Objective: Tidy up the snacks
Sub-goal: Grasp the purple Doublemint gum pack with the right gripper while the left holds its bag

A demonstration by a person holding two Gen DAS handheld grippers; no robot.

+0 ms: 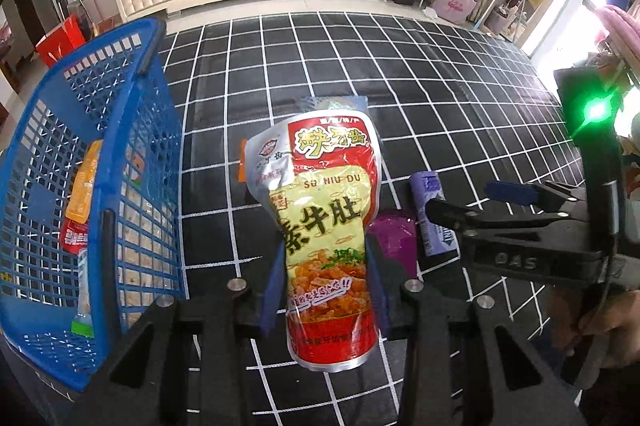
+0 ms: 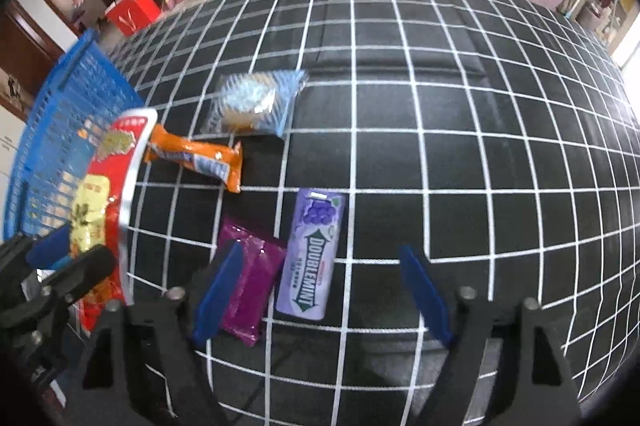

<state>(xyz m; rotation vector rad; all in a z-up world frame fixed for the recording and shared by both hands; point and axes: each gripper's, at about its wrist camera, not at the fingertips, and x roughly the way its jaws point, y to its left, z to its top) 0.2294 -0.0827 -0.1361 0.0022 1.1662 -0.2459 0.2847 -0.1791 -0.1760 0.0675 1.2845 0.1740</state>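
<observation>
- Holding a red-and-yellow snack pouch (image 1: 326, 230) pinched at its waist, the left gripper (image 1: 326, 282) is keeping it lifted above the grid-patterned cloth (image 1: 440, 97), just beside the blue basket (image 1: 100, 161) sitting at the cloth's left edge.
- Hanging with its jaws spread wide and gripping nothing, the right gripper (image 2: 320, 290) is hovering low over the near edge of the cloth, straddling a purple packet (image 2: 250, 290) and a Doublemint gum pack (image 2: 314, 254).
- Judging the step in hand: the pouch is heading for the basket, so it is worth carrying it up and over the basket's right rim before letting go, since the pouch is floppy and its loose top could catch on the lattice wall.
- Lying inside the basket are several packets already, an orange one (image 1: 86, 185) among them, so aiming for the open floor toward the far side looks sensible.
- Waiting on the cloth are also an orange wrapped bar (image 2: 196, 157) near the left edge and a clear blue biscuit bag (image 2: 256, 103) further toward the middle.
- Offering free room is the whole far and right part of the cloth, which is lying bare; the tight spot is the near edge, where both tools are working close together.
</observation>
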